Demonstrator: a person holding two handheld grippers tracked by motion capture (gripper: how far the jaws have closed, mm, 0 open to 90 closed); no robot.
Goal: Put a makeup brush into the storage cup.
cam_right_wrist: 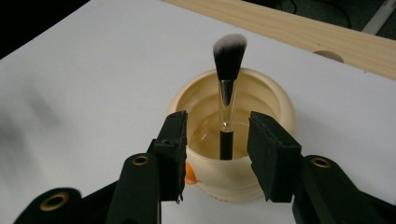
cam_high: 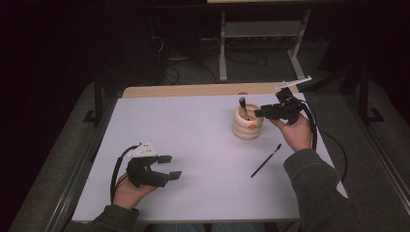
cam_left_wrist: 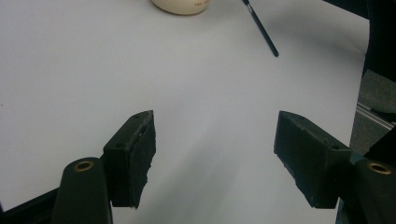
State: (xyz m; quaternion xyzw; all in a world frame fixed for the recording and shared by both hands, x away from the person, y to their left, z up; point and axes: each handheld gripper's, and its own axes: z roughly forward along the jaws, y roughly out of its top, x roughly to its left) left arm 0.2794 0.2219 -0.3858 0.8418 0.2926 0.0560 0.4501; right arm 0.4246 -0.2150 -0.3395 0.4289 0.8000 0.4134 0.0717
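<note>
At right of centre, the right gripper (cam_right_wrist: 217, 154) stands narrowly parted around the makeup brush (cam_right_wrist: 228, 93) standing in the cream pot (cam_right_wrist: 275, 107), pads clear. At lower left, the left gripper (cam_left_wrist: 215, 154) gapes wide, holding nothing.

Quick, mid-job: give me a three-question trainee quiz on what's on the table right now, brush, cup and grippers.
1. True or false: the makeup brush stands in the cup with its bristles up.
2. Where does the thin black brush lie? A) inside the cup B) flat on the table, nearer the person than the cup C) between the left gripper's jaws
3. What is between the jaws of the left gripper?

Key: 1 true. 2 B. 3 Nothing; its jaws stand wide apart over bare table. The right gripper is also open, its jaws on either side of the makeup brush handle without pressing it.
</note>
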